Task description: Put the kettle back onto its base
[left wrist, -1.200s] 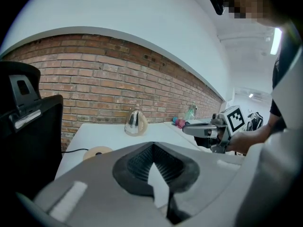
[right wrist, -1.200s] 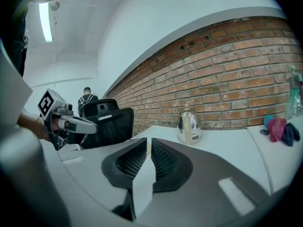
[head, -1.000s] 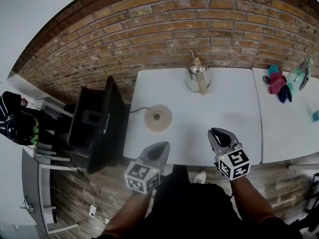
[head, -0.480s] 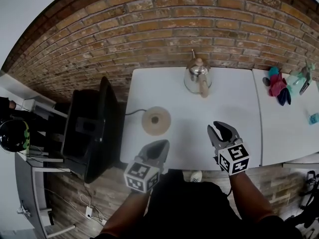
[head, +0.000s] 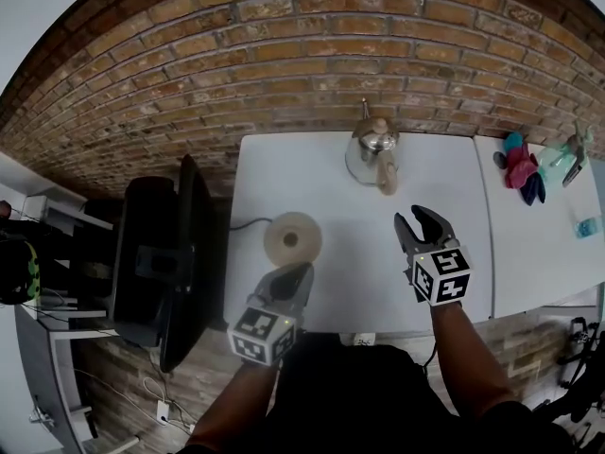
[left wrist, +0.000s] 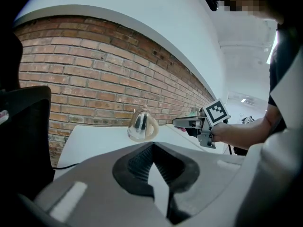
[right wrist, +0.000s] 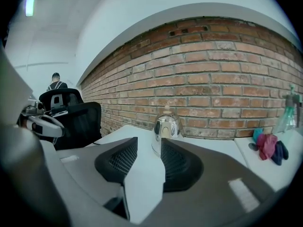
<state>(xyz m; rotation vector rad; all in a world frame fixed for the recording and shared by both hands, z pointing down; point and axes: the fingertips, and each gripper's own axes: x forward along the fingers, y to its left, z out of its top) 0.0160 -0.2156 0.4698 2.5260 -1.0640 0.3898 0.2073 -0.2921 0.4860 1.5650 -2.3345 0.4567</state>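
Table [head: 444,206]: flat, matte white, set against a rough red-brown brick wall [head: 284,74]. The rounded, mirror-polished metal kettle with beige handle and knob [head: 373,154] stands upright at the table's far edge, just before the wall. In the head view its handle points to the near edge and its spout to the bricks, so the spout-handle axis runs wall to person. The round flat beige base disc [head: 292,238], dark at its centre with a dark cable leading left, lies nearer and to the left, well apart from the kettle; only the head view shows it. Right gripper [head: 423,227]: its ribbed black pads have just been opening and stand apart with nothing between them, the kettle in line beyond the gap. Left gripper [head: 293,287]: tips together, holding nothing. The left gripper view shows the right gripper from the side. The right gripper view alone shows a distant person behind the black padded chair [right wrist: 75,117].
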